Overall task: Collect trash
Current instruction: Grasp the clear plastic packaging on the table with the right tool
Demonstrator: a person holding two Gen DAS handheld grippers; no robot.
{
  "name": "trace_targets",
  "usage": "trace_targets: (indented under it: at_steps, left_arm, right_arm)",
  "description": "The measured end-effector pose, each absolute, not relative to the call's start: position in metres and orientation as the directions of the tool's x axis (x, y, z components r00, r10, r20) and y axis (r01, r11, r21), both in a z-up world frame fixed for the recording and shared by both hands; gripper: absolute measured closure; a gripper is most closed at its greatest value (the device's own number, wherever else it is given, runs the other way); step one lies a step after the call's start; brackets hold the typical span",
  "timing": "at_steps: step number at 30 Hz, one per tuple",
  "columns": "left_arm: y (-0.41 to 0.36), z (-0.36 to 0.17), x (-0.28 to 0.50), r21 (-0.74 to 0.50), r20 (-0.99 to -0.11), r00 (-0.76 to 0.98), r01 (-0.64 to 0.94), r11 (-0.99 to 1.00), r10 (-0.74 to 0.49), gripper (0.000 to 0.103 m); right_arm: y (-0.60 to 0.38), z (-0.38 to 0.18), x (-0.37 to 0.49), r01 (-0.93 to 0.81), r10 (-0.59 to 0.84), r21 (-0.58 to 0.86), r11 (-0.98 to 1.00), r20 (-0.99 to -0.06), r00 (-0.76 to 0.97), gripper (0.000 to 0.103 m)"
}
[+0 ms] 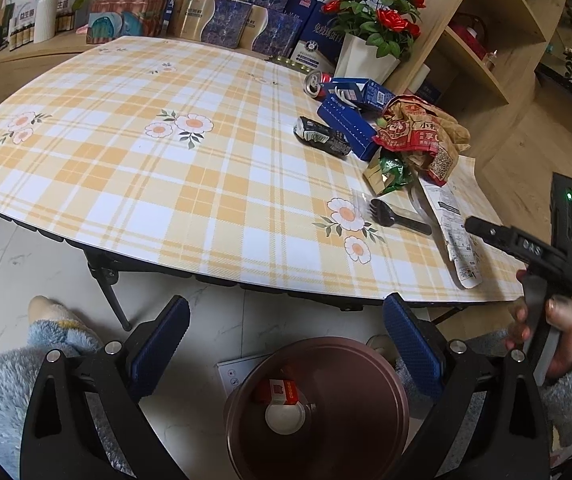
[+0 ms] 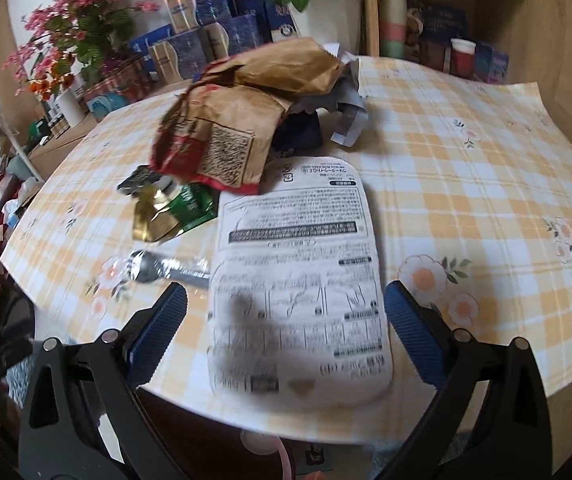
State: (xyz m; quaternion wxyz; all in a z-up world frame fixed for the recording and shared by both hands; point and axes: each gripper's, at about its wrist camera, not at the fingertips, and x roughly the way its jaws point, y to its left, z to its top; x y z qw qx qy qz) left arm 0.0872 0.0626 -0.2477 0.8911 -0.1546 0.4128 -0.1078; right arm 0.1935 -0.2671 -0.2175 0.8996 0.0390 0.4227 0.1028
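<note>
Trash is piled at the table's right end: a drink can [image 1: 315, 81], blue cartons [image 1: 346, 126], a black wrapper [image 1: 322, 136], a crumpled red-and-brown paper bag [image 2: 238, 128], a green-and-gold wrapper [image 2: 174, 210], a wrapped black fork [image 1: 396, 216] and a white printed sheet [image 2: 298, 280]. My left gripper [image 1: 286, 320] stands open over a brown bin [image 1: 326, 347] on the floor, which holds a red box [image 1: 280, 392] and a white round piece [image 1: 286, 416]. My right gripper [image 2: 286, 300] is open above the white sheet, not touching it.
A plaid cloth [image 1: 166, 184] covers the folding table. Flower pots [image 1: 366, 56], stacked gift boxes [image 1: 226, 20] and wooden shelves [image 1: 486, 40] stand behind it. A hand [image 1: 558, 332] in a fuzzy blue sleeve holds the right tool. A fuzzy-sleeved leg [image 1: 38, 360] is by the bin.
</note>
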Motion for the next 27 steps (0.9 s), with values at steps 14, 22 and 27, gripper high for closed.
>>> trace_targets:
  at_steps: [14, 22, 27]
  left_arm:
    - [0.059, -0.258, 0.101, -0.376, -0.716, 0.614, 0.062, 0.925, -0.332, 0.008]
    - [0.065, -0.261, 0.106, -0.409, -0.711, 0.616, 0.030, 0.912, -0.339, 0.008]
    - [0.066, -0.261, 0.107, -0.415, -0.708, 0.618, 0.029, 0.909, -0.342, 0.008]
  right_arm:
    - [-0.229, -0.240, 0.219, -0.163, 0.110, 0.018, 0.986, -0.812, 0.573, 0.005]
    - [-0.230, -0.243, 0.226, -0.169, 0.097, 0.002, 0.986, -0.825, 0.556, 0.005]
    - [-0.230, -0.243, 0.225, -0.209, 0.113, -0.003, 0.978, -0.833, 0.541, 0.007]
